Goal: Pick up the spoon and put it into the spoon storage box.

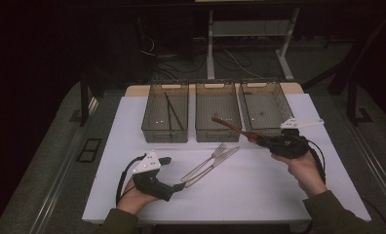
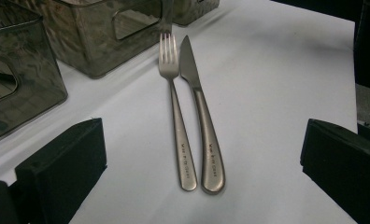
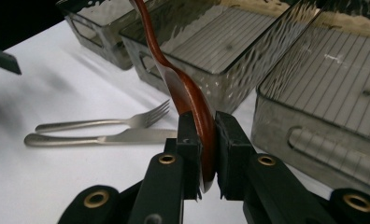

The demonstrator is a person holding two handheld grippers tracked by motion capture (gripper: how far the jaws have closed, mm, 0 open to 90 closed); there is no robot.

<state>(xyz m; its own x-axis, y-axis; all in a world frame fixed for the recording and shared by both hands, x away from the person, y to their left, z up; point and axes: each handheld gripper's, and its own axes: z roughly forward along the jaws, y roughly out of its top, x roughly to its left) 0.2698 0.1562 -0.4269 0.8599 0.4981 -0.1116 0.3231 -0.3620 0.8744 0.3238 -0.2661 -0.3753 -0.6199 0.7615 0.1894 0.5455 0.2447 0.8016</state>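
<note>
My right gripper (image 1: 265, 141) (image 3: 204, 149) is shut on the bowl of a brown wooden spoon (image 1: 231, 127) (image 3: 181, 88). The spoon's handle slants up to the left in front of the middle bin (image 1: 218, 111). A steel fork (image 1: 204, 162) (image 2: 176, 116) and a steel knife (image 1: 215, 165) (image 2: 202, 121) lie side by side on the white table (image 1: 259, 190). My left gripper (image 1: 180, 185) (image 2: 202, 177) rests low at the near left, open, its jaws standing wide either side of the fork and knife handle ends without touching them.
Three smoky clear bins stand in a row at the back: the left bin (image 1: 165, 117) holds dark chopsticks (image 1: 174, 112), the right bin (image 1: 265, 105) looks bare. The person's hands come in from the near edge. Dark floor and table legs lie beyond.
</note>
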